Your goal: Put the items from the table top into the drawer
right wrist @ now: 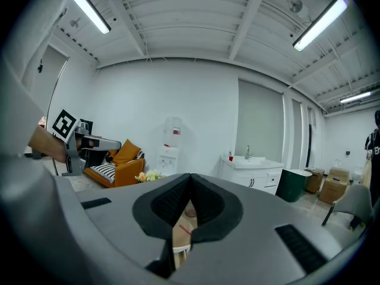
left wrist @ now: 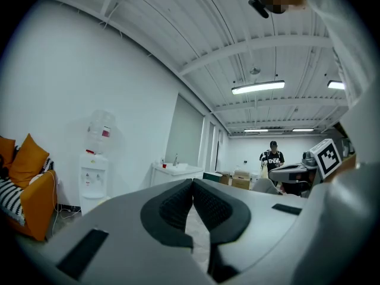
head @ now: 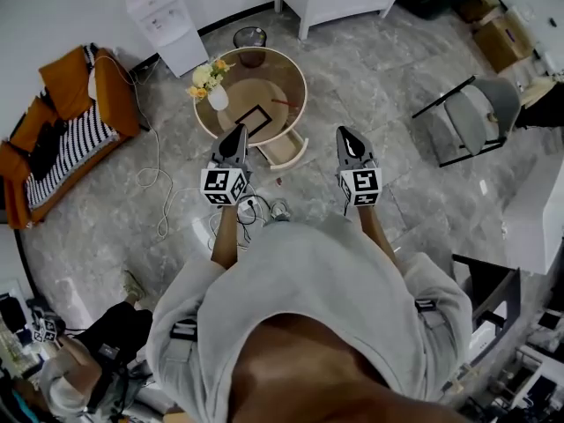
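Observation:
In the head view a round wooden table (head: 295,85) stands ahead, and its white drawer (head: 284,151) is pulled open toward me. On the top are a vase of flowers (head: 211,82), a black square frame (head: 256,117) and a thin red stick (head: 284,102). My left gripper (head: 238,131) is shut and empty, its tips over the table's near edge. My right gripper (head: 344,134), also shut and empty, is held to the right of the drawer over the floor. Both point about level. The right gripper view shows the flowers (right wrist: 148,175) just left of its closed jaws.
A bin (head: 250,38) stands behind the table, a water dispenser (head: 163,16) at the wall, an orange sofa (head: 62,122) to the left. A grey chair (head: 471,117) is at the right. Cables (head: 251,210) lie on the floor at my feet. A person (left wrist: 272,157) stands far back.

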`<move>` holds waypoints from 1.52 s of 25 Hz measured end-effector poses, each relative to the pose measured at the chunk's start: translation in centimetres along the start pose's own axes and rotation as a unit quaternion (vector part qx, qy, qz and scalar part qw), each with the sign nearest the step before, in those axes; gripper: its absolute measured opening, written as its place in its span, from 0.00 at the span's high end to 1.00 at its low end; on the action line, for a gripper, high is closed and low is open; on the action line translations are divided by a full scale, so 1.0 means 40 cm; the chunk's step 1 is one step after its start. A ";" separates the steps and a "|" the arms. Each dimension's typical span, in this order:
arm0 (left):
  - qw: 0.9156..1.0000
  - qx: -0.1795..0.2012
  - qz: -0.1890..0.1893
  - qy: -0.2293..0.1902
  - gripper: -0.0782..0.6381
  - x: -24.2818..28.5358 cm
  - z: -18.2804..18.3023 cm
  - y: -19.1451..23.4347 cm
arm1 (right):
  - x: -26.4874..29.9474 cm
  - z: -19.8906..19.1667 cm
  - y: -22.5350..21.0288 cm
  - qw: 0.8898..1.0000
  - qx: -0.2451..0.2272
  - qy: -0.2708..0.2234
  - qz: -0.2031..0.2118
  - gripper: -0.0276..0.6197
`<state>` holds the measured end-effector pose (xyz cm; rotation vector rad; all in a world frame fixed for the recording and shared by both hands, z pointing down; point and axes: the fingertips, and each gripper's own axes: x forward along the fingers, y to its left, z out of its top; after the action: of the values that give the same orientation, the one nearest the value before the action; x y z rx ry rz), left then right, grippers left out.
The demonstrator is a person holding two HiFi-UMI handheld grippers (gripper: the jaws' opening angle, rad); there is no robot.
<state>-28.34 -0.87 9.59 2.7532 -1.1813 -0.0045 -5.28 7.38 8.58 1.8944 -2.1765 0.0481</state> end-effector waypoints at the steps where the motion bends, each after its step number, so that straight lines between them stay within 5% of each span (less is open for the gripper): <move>1: 1.000 0.000 0.000 -0.001 0.87 0.016 0.002 0.021 | 0.023 0.006 -0.001 1.000 -0.002 0.000 -0.001 0.92; 12: 1.000 -0.004 -0.007 0.016 0.87 0.165 -0.038 0.148 | 0.198 -0.015 -0.020 1.000 -0.002 0.018 0.006 0.92; 18: 0.998 -0.007 -0.002 0.059 0.87 0.228 -0.102 0.169 | 0.259 -0.092 -0.045 0.998 0.020 0.058 0.029 0.92; 31: 0.990 0.014 0.053 0.131 0.87 0.377 -0.251 0.122 | 0.432 -0.275 -0.216 0.990 0.051 0.084 0.099 0.92; 38: 0.983 0.027 0.084 0.159 0.87 0.392 -0.345 0.113 | 0.474 -0.402 -0.224 0.983 0.056 0.102 0.143 0.92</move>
<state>-19.94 -13.44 24.72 2.5602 -1.3284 0.4726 3.92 -9.31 26.89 1.5342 -2.3229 0.4079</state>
